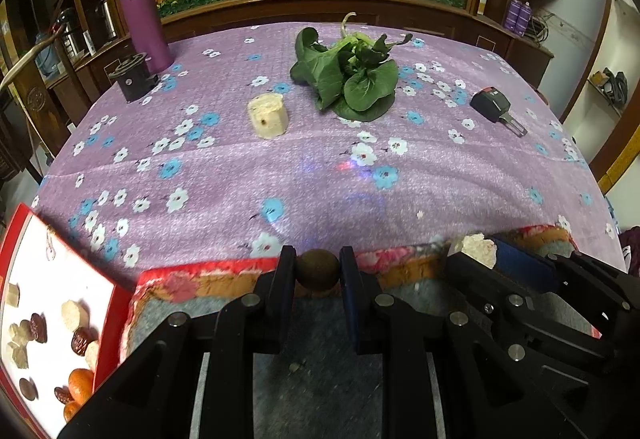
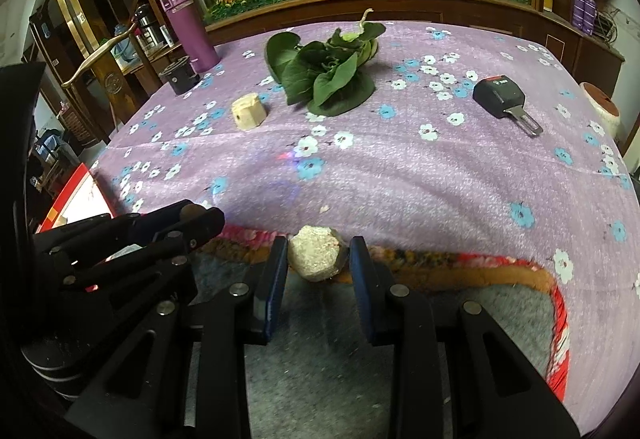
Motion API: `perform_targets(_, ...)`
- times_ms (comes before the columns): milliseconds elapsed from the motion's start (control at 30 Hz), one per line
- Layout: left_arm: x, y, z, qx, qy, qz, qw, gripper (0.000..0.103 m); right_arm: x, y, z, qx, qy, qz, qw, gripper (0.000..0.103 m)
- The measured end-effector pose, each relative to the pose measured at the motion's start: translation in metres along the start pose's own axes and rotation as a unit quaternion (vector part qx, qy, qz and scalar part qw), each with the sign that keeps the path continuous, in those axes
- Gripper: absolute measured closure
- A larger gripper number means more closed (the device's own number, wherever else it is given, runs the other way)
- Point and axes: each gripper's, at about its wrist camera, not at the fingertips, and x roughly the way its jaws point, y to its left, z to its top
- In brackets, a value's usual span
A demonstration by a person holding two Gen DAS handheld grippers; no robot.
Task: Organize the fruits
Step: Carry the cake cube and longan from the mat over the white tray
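Note:
My left gripper [image 1: 318, 271] is shut on a small dark brown round fruit [image 1: 317, 273], held over a grey mat [image 1: 320, 371] with a red flowered border. My right gripper [image 2: 319, 259] has its jaws around a pale crumbly chunk [image 2: 316, 253]; a gap shows on the chunk's right side. The same chunk [image 1: 476, 249] shows in the left wrist view. A red-rimmed white tray [image 1: 60, 271] at lower left holds red dates [image 1: 39, 327], pale pieces and oranges [image 1: 80, 383]. Another pale chunk [image 1: 267, 117] lies on the purple cloth.
A leafy green vegetable [image 1: 348, 79] lies mid-table. A black and red seat-belt buckle [image 1: 494, 105] is at right. A purple flask [image 1: 142, 19] and a small black burner [image 1: 134, 77] stand at the far left. A planter runs behind the table.

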Motion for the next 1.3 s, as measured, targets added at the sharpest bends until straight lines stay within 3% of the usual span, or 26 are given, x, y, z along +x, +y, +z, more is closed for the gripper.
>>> perform_targets(667, -0.047, 0.061, -0.026, -0.035, -0.017, 0.018, 0.9991, 0.082, -0.009, 0.068, -0.014, -0.023, -0.006, 0.015, 1.0, 0.07)
perform_targets(1300, -0.087, 0.156, -0.059, -0.11, -0.024, 0.077, 0.9906, 0.082, 0.001, 0.179, -0.02, -0.09, 0.002, 0.074, 0.993, 0.069)
